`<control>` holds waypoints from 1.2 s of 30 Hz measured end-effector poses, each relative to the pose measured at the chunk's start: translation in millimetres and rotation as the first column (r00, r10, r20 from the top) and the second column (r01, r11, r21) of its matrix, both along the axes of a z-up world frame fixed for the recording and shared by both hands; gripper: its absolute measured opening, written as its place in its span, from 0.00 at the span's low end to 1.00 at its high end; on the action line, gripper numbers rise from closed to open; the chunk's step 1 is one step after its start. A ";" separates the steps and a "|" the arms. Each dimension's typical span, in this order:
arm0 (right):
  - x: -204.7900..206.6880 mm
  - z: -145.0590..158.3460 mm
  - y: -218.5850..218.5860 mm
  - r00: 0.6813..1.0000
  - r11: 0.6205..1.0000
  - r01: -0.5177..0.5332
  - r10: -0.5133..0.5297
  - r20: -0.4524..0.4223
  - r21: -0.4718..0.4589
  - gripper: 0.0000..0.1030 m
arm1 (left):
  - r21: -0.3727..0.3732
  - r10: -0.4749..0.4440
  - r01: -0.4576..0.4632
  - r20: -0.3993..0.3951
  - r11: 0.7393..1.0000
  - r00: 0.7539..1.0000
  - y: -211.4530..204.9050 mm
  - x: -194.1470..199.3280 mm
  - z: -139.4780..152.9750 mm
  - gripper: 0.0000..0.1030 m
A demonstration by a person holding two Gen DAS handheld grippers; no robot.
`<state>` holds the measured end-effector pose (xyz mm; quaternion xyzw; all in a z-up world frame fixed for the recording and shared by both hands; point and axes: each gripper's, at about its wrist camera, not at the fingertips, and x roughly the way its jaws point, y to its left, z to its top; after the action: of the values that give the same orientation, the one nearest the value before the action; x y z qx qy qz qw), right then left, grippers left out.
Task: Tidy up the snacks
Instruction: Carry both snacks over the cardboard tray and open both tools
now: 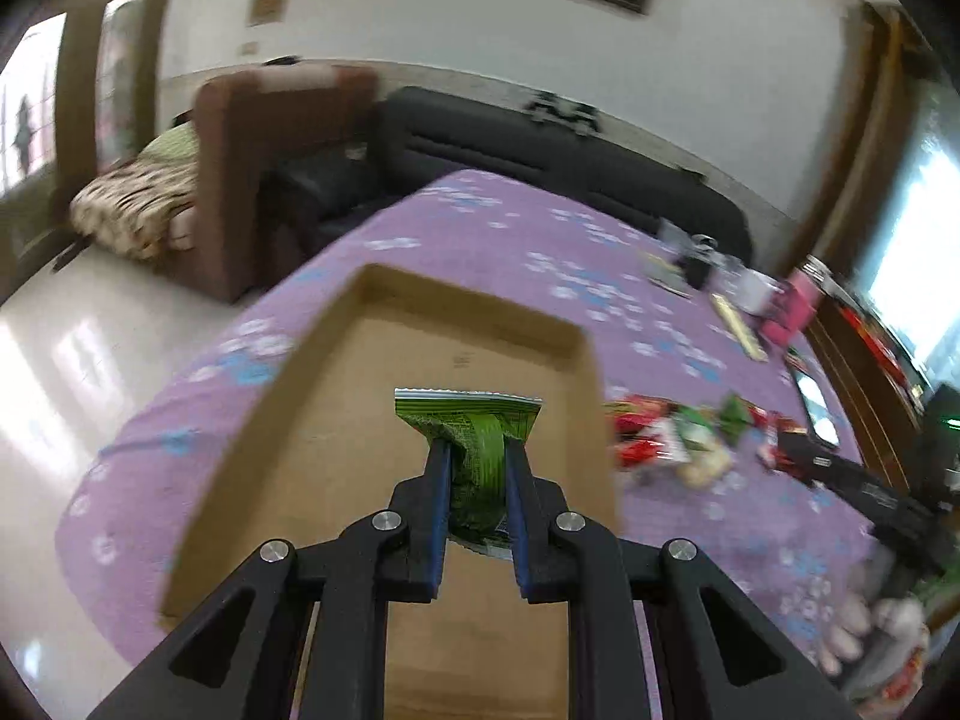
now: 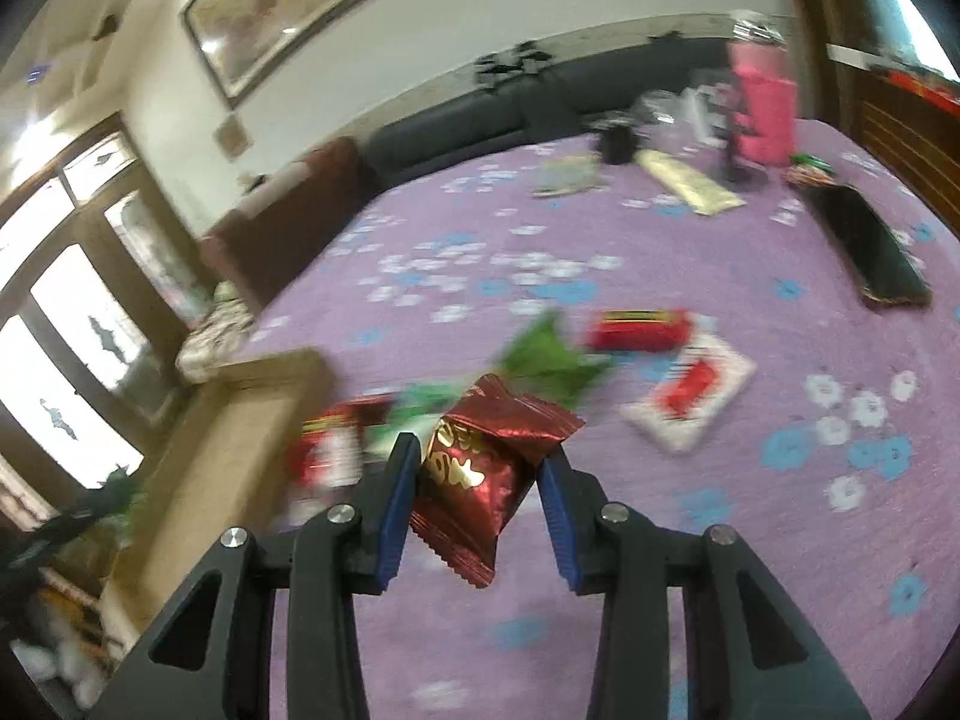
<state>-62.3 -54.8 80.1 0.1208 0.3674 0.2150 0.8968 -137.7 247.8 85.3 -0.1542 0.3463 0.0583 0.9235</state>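
Observation:
My left gripper (image 1: 477,450) is shut on a green snack packet (image 1: 474,450), held in the air above the open cardboard box (image 1: 252,450). The box looks bare inside. My right gripper (image 2: 480,450) is shut on a dark red foil snack packet (image 2: 480,468) with gold lettering, lifted over the purple flowered tablecloth (image 2: 750,540). More snacks lie loose on the cloth beyond it: a green packet (image 2: 552,360), a red bar (image 2: 639,330) and a white-and-red packet (image 2: 690,396). The same pile of snacks (image 1: 678,438) shows right of the box in the left wrist view.
The box's side wall (image 2: 240,420) stands left of my right gripper. A black phone (image 2: 864,246), a pink container (image 2: 765,114), a yellowish packet (image 2: 690,180) and other clutter sit at the table's far end. A dark sofa (image 1: 540,150) and a brown armchair (image 1: 240,168) stand beyond the table.

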 end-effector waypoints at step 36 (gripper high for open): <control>-60.0 -11.4 198.6 0.905 0.898 -0.425 0.421 -0.057 -0.115 0.40 | -0.110 0.151 -0.152 -0.018 0.982 0.988 58.6 -34.3 -3.3 0.79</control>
<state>-122.3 143.8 68.7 -0.0149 0.4114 0.3795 0.8286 -172.0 306.5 82.0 -0.2312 0.3407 0.1099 0.9046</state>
